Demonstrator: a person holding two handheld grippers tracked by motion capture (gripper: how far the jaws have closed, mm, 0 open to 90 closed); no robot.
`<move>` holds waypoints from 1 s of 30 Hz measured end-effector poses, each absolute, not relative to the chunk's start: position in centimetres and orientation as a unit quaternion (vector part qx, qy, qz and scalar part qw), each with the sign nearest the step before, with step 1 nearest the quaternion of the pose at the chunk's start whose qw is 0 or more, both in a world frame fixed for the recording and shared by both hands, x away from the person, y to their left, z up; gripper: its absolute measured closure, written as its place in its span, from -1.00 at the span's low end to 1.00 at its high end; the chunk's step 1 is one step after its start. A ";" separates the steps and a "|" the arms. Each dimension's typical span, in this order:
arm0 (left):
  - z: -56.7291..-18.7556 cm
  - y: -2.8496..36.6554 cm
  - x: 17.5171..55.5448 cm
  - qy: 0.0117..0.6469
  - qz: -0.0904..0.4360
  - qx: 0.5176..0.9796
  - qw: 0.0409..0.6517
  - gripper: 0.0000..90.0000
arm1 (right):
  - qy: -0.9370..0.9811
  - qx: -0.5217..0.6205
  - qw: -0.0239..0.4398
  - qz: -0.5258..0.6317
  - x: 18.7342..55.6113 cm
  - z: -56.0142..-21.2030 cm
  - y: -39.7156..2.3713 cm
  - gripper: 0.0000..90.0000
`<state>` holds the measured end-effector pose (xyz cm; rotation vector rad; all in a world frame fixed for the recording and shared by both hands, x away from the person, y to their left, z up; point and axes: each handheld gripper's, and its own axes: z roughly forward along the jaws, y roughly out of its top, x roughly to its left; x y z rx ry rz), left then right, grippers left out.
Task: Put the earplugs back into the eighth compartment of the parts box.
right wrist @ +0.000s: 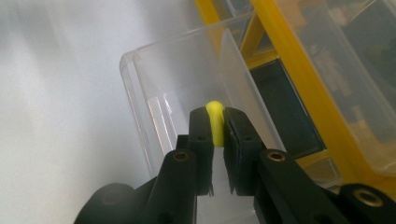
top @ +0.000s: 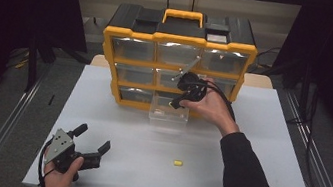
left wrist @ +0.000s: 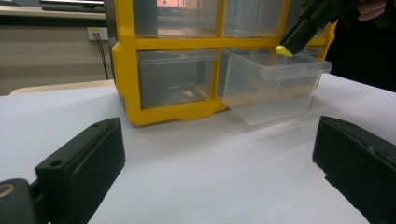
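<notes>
Yellow piece (right wrist: 214,120): small, rounded, clamped between the tips of my right gripper (right wrist: 214,126), poised just above the open mouth of the pulled-out clear drawer (right wrist: 154,79). To do well: I lower until the tips are inside the walls, then part the jaws so it cannot bounce out. Second yellow piece (top: 177,163): on the white table (top: 256,153), between both tongs. Left gripper (top: 91,145): released, empty, resting near me, well apart from the yellow cabinet (top: 181,39).

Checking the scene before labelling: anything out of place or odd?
One small yellow piece lies loose on the white table, apart from the organizer. The clear drawer is pulled out, tilting down; the right gripper holds a similar yellow piece over it. Otherwise tidy.
</notes>
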<state>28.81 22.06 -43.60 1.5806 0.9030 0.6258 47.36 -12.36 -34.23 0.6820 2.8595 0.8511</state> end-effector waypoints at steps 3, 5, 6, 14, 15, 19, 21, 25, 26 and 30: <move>-43.6 22.1 28.8 0.385 0.267 0.674 0.571 -0.94 | 0.936 0.221 0.040 0.272 47.4 -34.6 -12.2 0.83; -43.6 22.1 28.8 0.385 0.267 0.674 0.571 -0.94 | 0.936 0.221 0.041 0.271 47.5 -34.8 -12.0 0.83; -43.6 22.1 28.8 0.385 0.267 0.674 0.571 -0.94 | 0.937 0.220 0.041 0.269 47.5 -34.8 -11.9 0.83; -43.6 22.0 28.8 0.384 0.267 0.676 0.569 -0.94 | 0.942 0.225 0.037 0.247 47.8 -35.8 -11.6 0.80; -43.7 22.0 28.8 0.384 0.266 0.677 0.569 -0.94 | 0.943 0.217 0.036 0.252 47.9 -36.0 -11.6 0.79; -43.7 22.0 28.8 0.383 0.266 0.677 0.569 -0.94 | 0.941 0.228 0.035 0.247 47.7 -36.0 -11.6 0.72; -43.7 22.0 28.8 0.384 0.266 0.676 0.569 -0.94 | 0.940 0.225 0.040 0.255 47.8 -36.1 -11.8 0.62; -43.7 22.0 28.8 0.382 0.267 0.679 0.568 -0.94 | 0.936 0.230 0.043 0.265 47.6 -35.8 -12.2 0.44; -43.7 22.0 28.8 0.382 0.267 0.679 0.568 -0.94 | 0.934 0.236 0.043 0.265 47.5 -35.6 -12.3 0.37; -43.6 22.0 28.8 0.382 0.267 0.678 0.568 -0.94 | 0.925 0.243 0.054 0.288 47.3 -35.0 -12.8 0.10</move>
